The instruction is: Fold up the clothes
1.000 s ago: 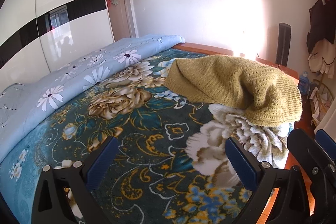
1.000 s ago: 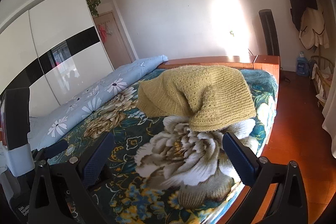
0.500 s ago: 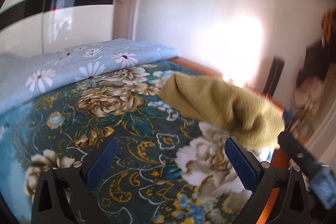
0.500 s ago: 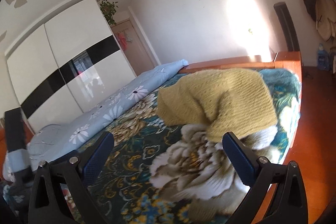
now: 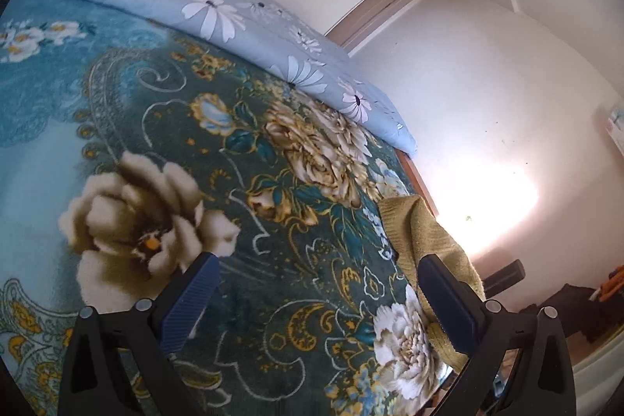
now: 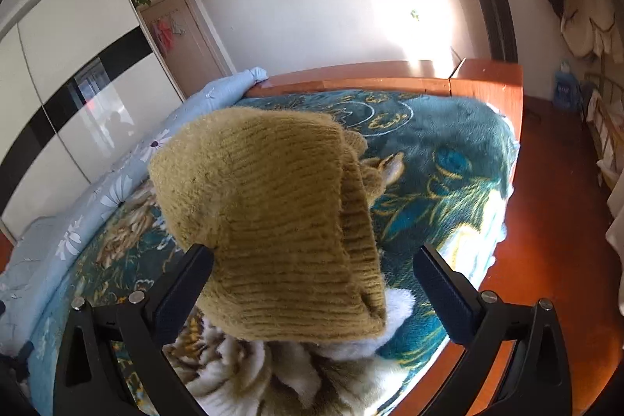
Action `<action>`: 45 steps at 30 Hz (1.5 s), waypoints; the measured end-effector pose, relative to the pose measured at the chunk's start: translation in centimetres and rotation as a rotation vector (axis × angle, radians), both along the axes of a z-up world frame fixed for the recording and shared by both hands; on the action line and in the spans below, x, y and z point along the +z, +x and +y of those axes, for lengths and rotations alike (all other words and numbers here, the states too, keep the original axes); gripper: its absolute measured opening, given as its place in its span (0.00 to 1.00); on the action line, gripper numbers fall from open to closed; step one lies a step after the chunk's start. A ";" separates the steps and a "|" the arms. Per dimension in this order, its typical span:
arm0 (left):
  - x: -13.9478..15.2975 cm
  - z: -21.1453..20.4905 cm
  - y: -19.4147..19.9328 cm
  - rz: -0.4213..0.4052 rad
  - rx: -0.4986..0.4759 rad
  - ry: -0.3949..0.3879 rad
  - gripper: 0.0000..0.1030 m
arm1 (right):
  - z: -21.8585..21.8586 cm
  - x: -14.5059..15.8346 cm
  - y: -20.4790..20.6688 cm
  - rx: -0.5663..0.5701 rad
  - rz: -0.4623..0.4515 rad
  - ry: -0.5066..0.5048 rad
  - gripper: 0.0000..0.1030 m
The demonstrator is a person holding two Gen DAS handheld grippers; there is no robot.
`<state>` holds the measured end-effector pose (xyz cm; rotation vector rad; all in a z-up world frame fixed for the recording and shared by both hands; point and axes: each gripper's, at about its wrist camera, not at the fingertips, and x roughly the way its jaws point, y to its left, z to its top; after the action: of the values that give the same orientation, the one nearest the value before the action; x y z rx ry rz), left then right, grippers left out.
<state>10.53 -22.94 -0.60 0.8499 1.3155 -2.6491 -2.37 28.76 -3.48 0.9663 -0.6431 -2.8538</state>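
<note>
A mustard-yellow knitted sweater lies bunched on the floral blanket near the foot corner of the bed. My right gripper is open right over it, the sweater's near edge lying between the two blue-padded fingers. In the left wrist view the sweater shows only as a strip at the right, partly behind the right finger. My left gripper is open above bare blanket, tilted, with nothing between its fingers.
A light-blue daisy quilt runs along the far side of the bed by a white wardrobe. The wooden bed frame edges the foot. Red floor lies to the right, with hanging clothes on the wall.
My right gripper has moved forward until the sweater fills the gap between its fingers. My left gripper has swung left and rolled, so the sweater slid to the right edge of its view.
</note>
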 end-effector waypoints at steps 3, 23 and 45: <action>-0.7 -2.4 2.6 0.017 0.022 0.080 1.00 | 1.3 -0.4 0.5 -0.021 0.013 -0.150 0.95; 1.6 -16.2 22.1 0.083 0.311 -0.231 1.00 | -13.1 12.1 1.4 0.280 0.058 -0.326 0.09; 3.1 -23.8 37.1 0.073 0.531 -0.305 1.00 | -64.3 13.1 18.3 1.373 -0.079 -0.124 0.09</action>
<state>47.64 -46.79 2.50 0.3099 0.9416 -2.3722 15.92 -35.49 9.63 0.9327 -0.0377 -1.5435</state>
